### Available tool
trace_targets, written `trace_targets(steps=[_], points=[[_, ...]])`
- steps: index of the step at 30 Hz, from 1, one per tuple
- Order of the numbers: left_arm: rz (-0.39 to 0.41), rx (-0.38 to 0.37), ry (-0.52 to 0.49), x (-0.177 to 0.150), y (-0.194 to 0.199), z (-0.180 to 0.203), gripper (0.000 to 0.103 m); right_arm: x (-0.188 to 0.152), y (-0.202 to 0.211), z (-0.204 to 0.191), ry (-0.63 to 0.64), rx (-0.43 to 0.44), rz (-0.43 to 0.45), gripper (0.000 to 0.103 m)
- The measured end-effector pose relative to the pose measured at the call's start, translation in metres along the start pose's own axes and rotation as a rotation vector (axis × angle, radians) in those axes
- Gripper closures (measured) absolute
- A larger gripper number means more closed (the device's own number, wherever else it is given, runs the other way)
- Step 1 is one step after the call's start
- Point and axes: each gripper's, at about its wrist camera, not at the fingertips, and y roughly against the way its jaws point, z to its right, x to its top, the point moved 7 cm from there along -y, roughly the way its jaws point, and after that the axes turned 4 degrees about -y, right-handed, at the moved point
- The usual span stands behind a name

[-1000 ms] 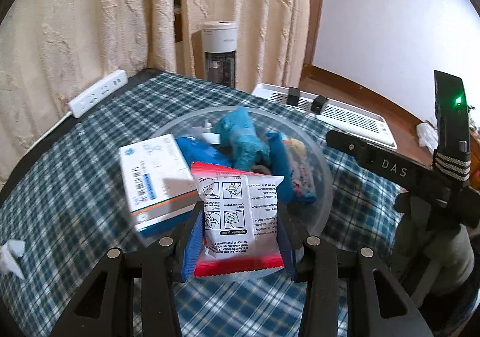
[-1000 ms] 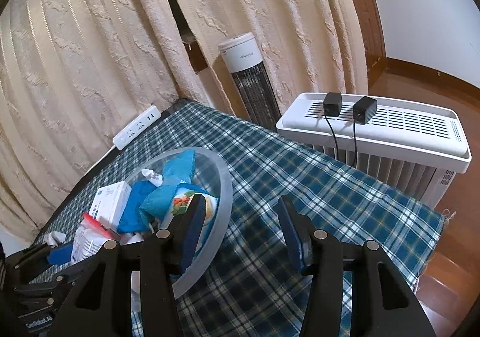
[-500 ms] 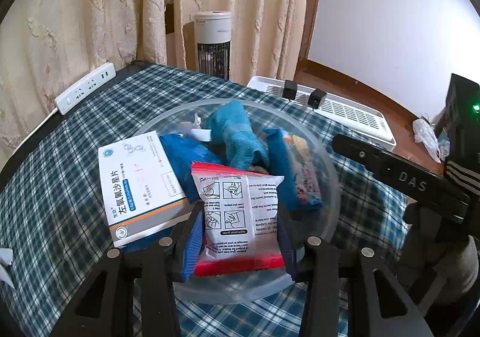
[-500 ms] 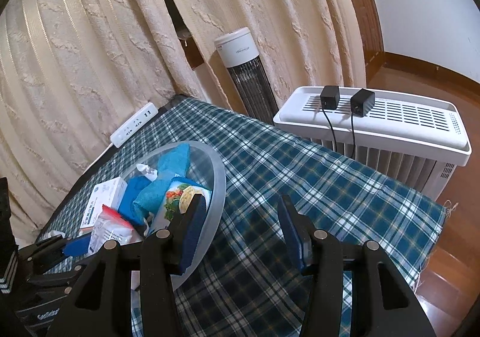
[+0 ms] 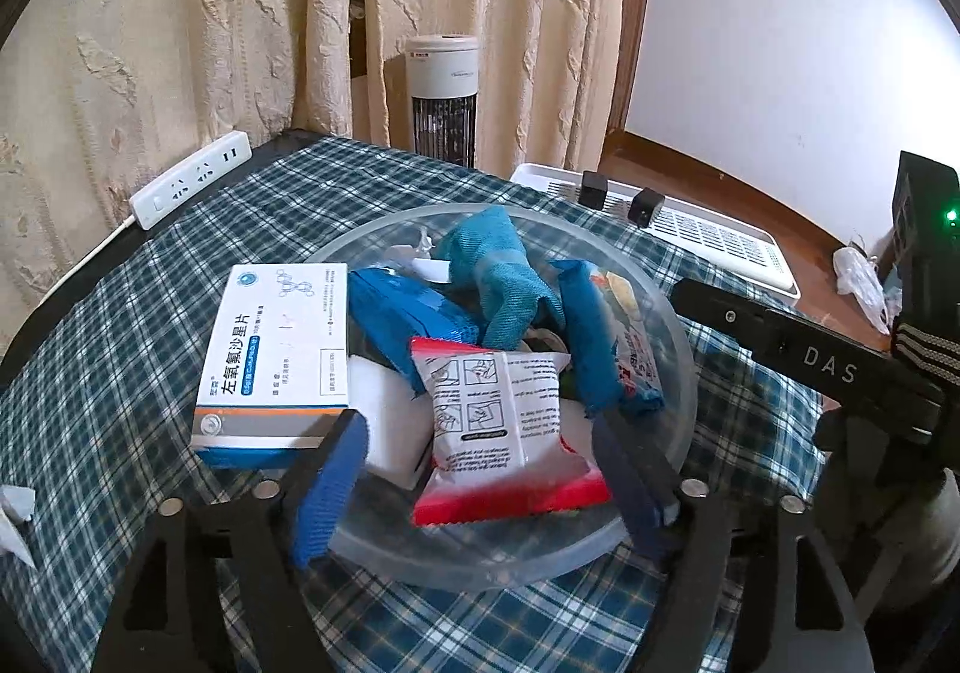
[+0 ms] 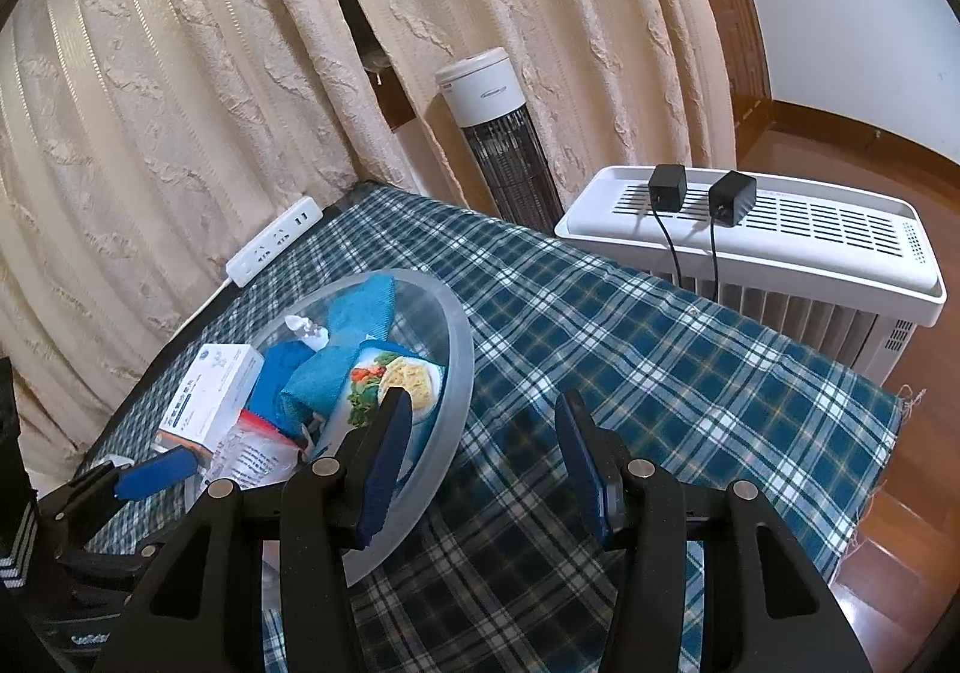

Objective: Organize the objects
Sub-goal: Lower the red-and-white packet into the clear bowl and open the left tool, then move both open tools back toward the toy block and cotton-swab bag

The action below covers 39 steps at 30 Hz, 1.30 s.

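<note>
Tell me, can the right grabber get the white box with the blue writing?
Probably not easily. The right gripper hangs open by the bowl's near rim, while the white box leans at the far side, behind the snack packet and blue cloth.

We face a surface covered by a blue, white and dark plaid cloth (image 5: 150, 349), which sags a little like bedding. A clear plastic bowl (image 5: 678, 349) sits directly on the cloth near the middle, piled with packets and boxes. A white power strip (image 5: 192, 178) lies on the dark bare edge at the far left corner, just beside cream curtains, its cable trailing along that edge. A crumpled scrap of white paper (image 5: 15, 505) rests on the cloth at the near left side. In the right wrist view, the cloth (image 6: 690, 373) stretches bare to a frayed right-hand corner beside the bowl (image 6: 459, 349).
</note>
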Motion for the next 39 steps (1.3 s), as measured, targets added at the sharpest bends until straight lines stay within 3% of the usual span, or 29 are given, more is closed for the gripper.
trace_targets(steps=[14,19,39], points=[[0.034,0.028,0.032,-0.011,0.026,-0.017,0.009,-0.003,0.011,-0.02,0.01,0.012,0.014,0.05],[0.049,0.055,0.046,-0.018,0.038,-0.027,0.005,-0.005,0.018,-0.033,0.02,0.026,0.027,0.043],[0.065,0.205,0.18,-0.066,0.083,-0.109,0.002,-0.019,0.027,-0.112,0.109,0.135,0.018,0.043]])
